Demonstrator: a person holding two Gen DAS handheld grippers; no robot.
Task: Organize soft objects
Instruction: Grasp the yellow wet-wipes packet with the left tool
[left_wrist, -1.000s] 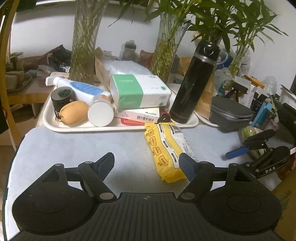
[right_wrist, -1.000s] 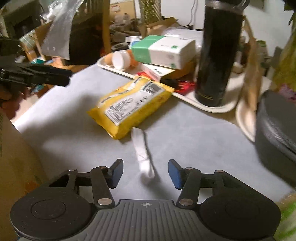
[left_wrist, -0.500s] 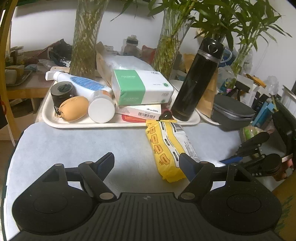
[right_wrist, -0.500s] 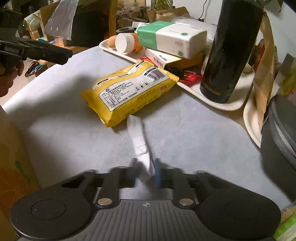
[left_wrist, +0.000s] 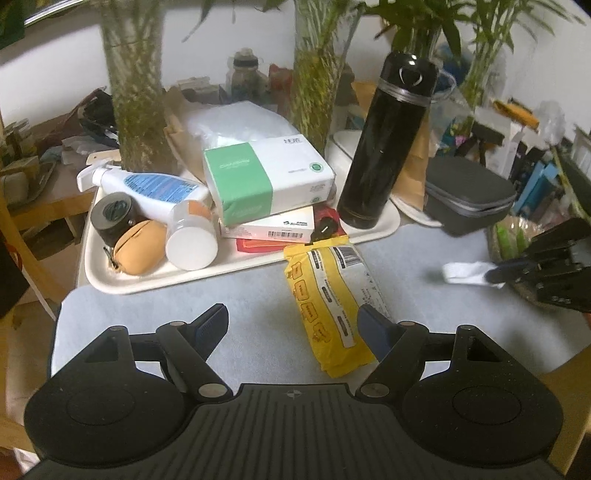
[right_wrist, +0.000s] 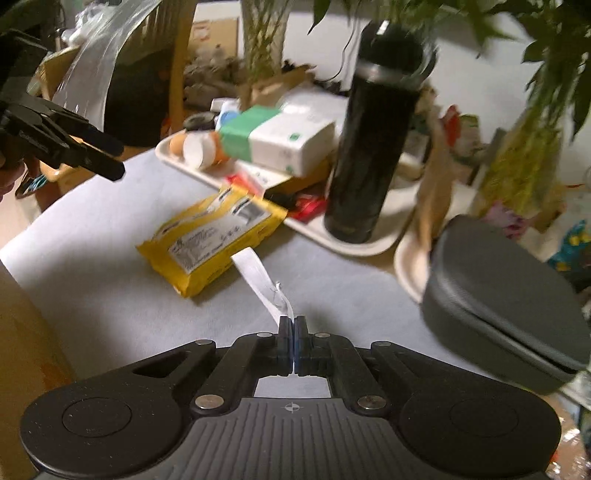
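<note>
Right gripper (right_wrist: 294, 325) is pinched fully together on one end of a white sock (right_wrist: 263, 281); the jaws have just been closing, with the fabric caught between the pads. The sock stretches forward and to the left from the fingertips, its far end reaching the near edge of a yellow packet (right_wrist: 214, 238) lying flat on the grey table cover (right_wrist: 110, 288). Seen from the left wrist camera, that same sock (left_wrist: 466, 272) sticks out sideways from the right gripper (left_wrist: 496, 274) at the far right, clear of the table cover (left_wrist: 184, 295). Left gripper (left_wrist: 293, 325) stands wide open with nothing between its fingers, poised above the cover; the yellow packet (left_wrist: 328, 295) lies just ahead of and beside its right finger, its near end reaching in behind that fingertip. Beyond the packet, ahead of both grippers, a cream tray (left_wrist: 122, 284) carries a green-and-white tissue pack (left_wrist: 266, 181), a tall black flask (left_wrist: 384, 144), a spray bottle (left_wrist: 147, 188) on its side, a tan pouch (left_wrist: 140, 247) and a white-capped jar (left_wrist: 190, 240). To the right of the flask sits a grey zip case (left_wrist: 469, 195), which lies close on the right gripper's forward right side (right_wrist: 506, 314). Left gripper (right_wrist: 107, 158) shows at the far left of the right wrist view, off to the side of the packet.
</note>
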